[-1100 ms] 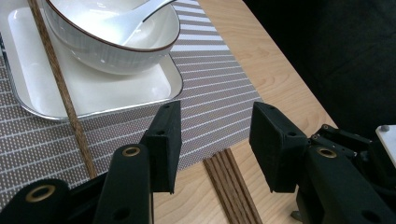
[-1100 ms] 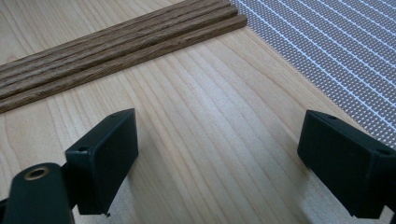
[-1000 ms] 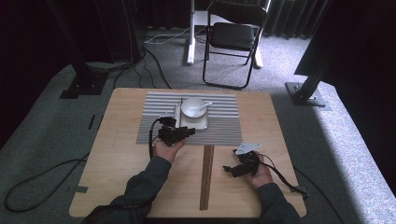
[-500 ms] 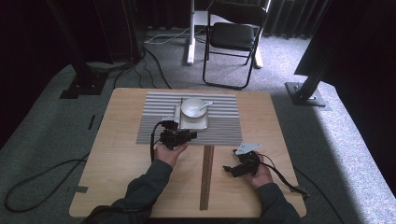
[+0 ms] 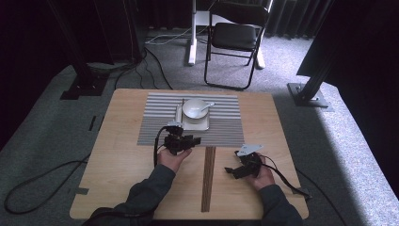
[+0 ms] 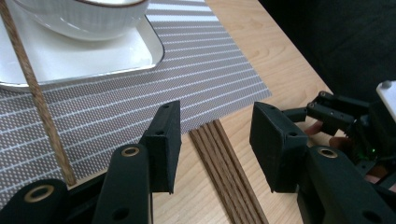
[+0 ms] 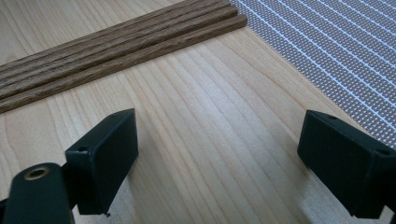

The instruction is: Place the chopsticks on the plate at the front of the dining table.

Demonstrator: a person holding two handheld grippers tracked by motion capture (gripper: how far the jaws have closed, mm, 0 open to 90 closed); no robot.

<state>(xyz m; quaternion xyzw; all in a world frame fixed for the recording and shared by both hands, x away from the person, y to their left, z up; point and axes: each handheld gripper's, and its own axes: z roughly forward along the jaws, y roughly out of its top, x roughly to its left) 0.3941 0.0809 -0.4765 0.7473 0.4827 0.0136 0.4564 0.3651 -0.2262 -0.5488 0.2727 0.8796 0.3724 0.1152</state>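
The left tool [image 5: 189,140] is hovering at the lower edge of the striped placemat [image 5: 226,127], a little left of the centre of the high view, with the person's left hand [image 5: 173,157] wrapped around it from below. In the left gripper view its jaws are standing well apart with nothing between the pads; they are framing the near end of the bundle of wooden sticks [image 6: 224,163], which is lying flat on the bench [image 6: 261,51] just below the mat's edge, and the pads are not touching it. In the high view the wooden sticks [image 5: 208,178] are running as a dark strip from the mat's lower edge down toward the bottom of the frame, between the two hands.

At the upper left of the left gripper view a white bowl [image 6: 79,16] is sitting on a white square plate [image 6: 93,60], and a single thin stick [image 6: 35,88] is lying slanted across the plate's edge and the mat.

The right tool [image 5: 242,170] is resting low over the bare bench at the lower right of the high view, held by the right hand [image 5: 263,176]. In the right gripper view its jaws are gaping wide and gripping nothing; the sticks are lying across the upper left, apart from the pads.
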